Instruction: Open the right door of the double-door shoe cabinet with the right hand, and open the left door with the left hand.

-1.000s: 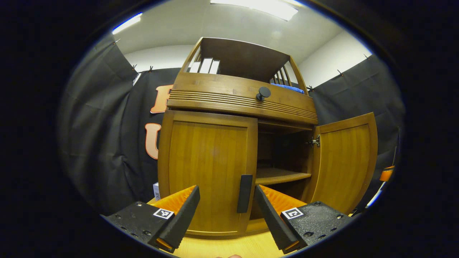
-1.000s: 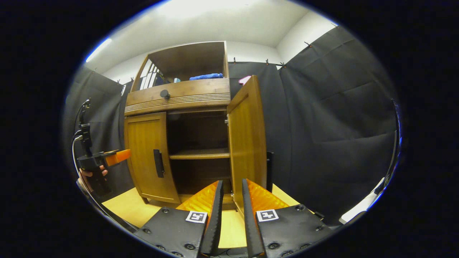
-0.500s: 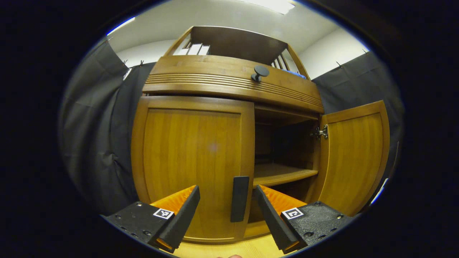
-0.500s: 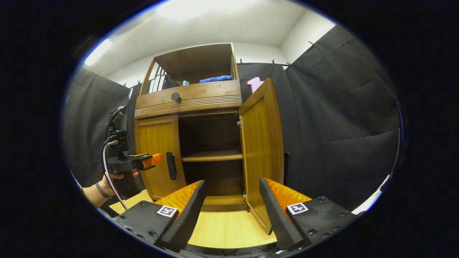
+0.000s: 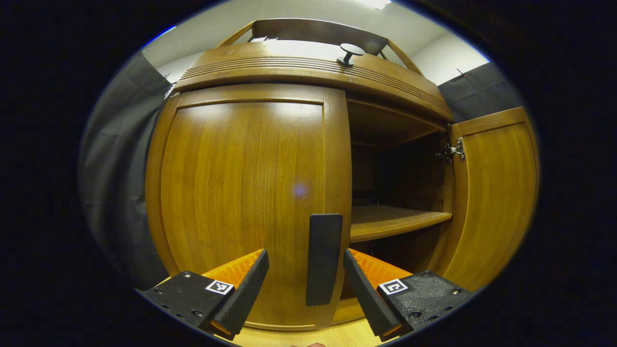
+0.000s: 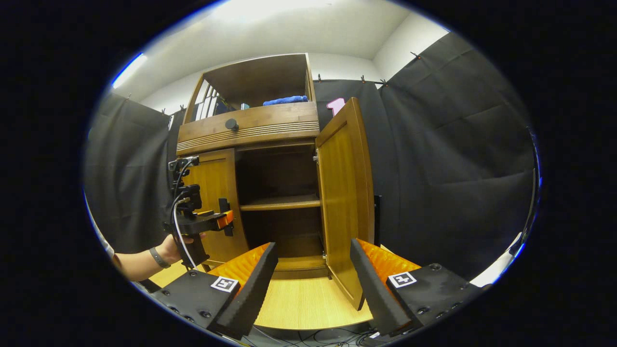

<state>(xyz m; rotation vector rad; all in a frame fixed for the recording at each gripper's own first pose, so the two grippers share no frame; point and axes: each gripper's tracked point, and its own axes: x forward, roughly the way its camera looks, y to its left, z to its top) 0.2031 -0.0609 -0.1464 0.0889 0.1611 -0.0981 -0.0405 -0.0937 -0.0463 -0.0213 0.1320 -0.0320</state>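
Standing shut, the left honey-brown wooden cabinet door (image 5: 246, 193) carries a flat black vertical handle (image 5: 323, 259) between the spread-apart left tongs (image 5: 304, 294), untouched. The right wooden door (image 6: 343, 193) hangs open; the right tongs (image 6: 313, 284) gape apart, holding nothing.

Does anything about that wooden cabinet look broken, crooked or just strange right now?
Nothing stands out as damaged. The right door is swung wide open and hangs straight on its hinge, the left door sits closed and flush, and the shelf inside looks level. The left gripper is open around the left door's handle.
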